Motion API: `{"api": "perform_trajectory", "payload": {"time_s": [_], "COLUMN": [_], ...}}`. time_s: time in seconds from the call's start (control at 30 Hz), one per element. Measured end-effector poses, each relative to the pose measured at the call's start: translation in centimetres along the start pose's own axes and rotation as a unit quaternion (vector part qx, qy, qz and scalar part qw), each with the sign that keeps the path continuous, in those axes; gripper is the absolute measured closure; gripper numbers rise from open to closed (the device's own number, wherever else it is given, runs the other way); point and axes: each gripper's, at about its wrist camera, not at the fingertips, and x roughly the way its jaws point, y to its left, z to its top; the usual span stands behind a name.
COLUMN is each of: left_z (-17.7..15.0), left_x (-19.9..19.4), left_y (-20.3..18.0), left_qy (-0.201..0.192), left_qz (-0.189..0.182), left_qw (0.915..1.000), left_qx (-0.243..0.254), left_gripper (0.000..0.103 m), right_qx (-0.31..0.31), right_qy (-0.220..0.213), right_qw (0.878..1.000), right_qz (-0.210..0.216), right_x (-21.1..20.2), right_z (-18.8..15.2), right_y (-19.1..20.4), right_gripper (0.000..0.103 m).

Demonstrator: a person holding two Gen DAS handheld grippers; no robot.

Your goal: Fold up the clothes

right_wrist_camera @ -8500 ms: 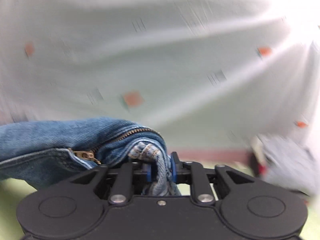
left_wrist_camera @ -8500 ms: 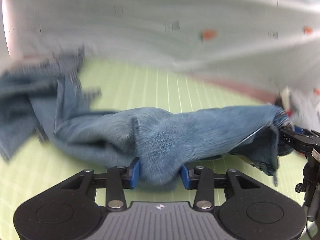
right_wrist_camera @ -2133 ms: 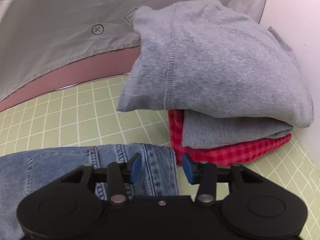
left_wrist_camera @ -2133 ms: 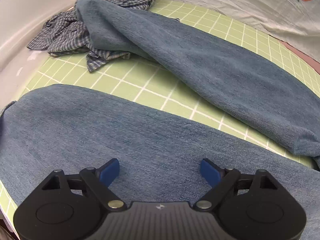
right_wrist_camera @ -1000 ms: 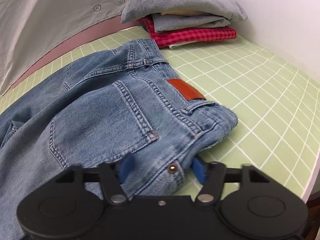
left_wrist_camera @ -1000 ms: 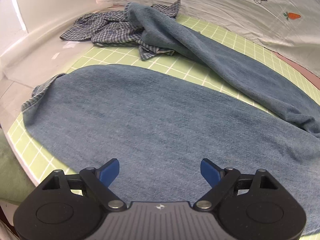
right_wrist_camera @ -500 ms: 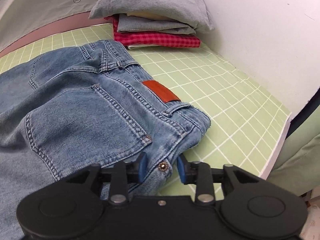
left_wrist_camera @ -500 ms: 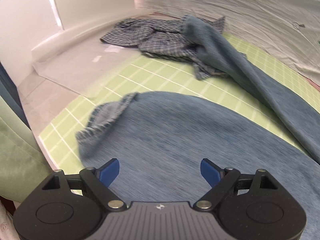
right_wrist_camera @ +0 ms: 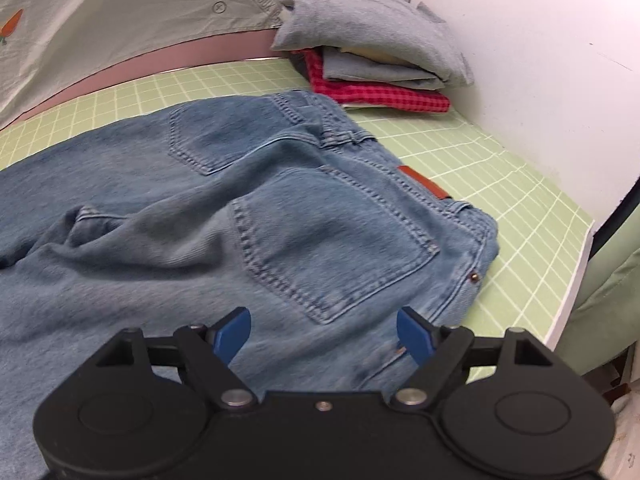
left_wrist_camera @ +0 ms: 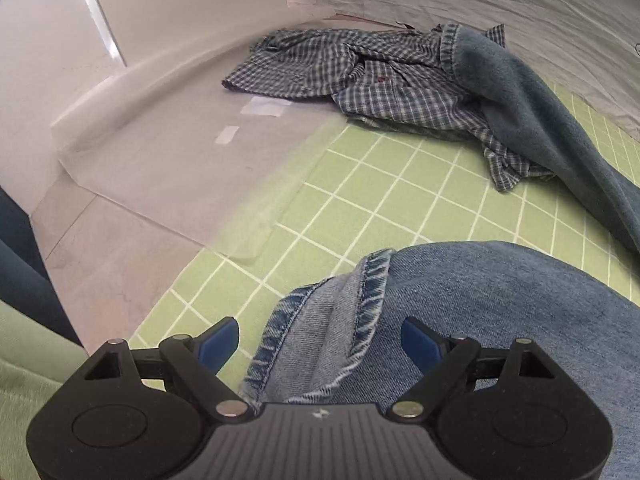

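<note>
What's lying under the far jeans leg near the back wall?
A crumpled blue checked shirt lies under the far jeans leg; the leg's hem end rests on it. How far the shirt continues beneath the denim is hidden.

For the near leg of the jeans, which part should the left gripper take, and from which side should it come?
Take the hem of the near leg of the jeans. It lies bunched and partly turned over on the green mat, so its edge offers thick layers to pinch. The left gripper, open, already straddles it; come straight forward and low from the open end.
</note>
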Motion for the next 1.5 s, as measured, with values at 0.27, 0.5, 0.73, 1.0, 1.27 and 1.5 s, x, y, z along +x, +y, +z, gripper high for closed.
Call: {"api": "perform_trajectory", "payload": {"time_s": [0.27,0.5,0.73,1.0,1.27,1.5], "left_z": [1.3,1.5,-0.2,1.1,3.3,5.4], "left_x": [1.6,-3.4,0.3,0.8,2.2,0.6], "left_y": [2.7,7.3,7.8,4.8,5.4,1.7], "left_qy": [0.031,-0.085,0.016,-0.009,0.006,-0.009], "left_qz": [-0.121,-0.207,-0.091,-0.036,0.03,-0.014], "left_qw": [0.9909,0.9696,0.9888,0.9991,0.9988,0.9984], "left_qx": [-0.05,-0.1,-0.117,-0.018,-0.039,-0.054], "left_gripper": [0.09,0.096,0.077,0.045,0.045,0.038], "right_qx": [-0.017,-0.037,-0.054,-0.056,-0.059,-0.035], "right_qy": [0.019,0.026,0.021,0.026,0.031,0.013], "right_qw": [1.0,0.999,0.998,0.998,0.997,0.999], "right_qz": [0.014,0.008,0.005,0.013,0.027,0.036], "right_x": [-1.5,-2.0,-1.9,-1.7,-1.6,-1.3], "right_z": [-1.6,-2.3,-2.3,-2.2,-1.9,0.2], "right_y": [5.9,8.0,8.6,8.3,7.8,6.8], "right_gripper": [0.022,0.022,0.019,0.019,0.018,0.018]}}
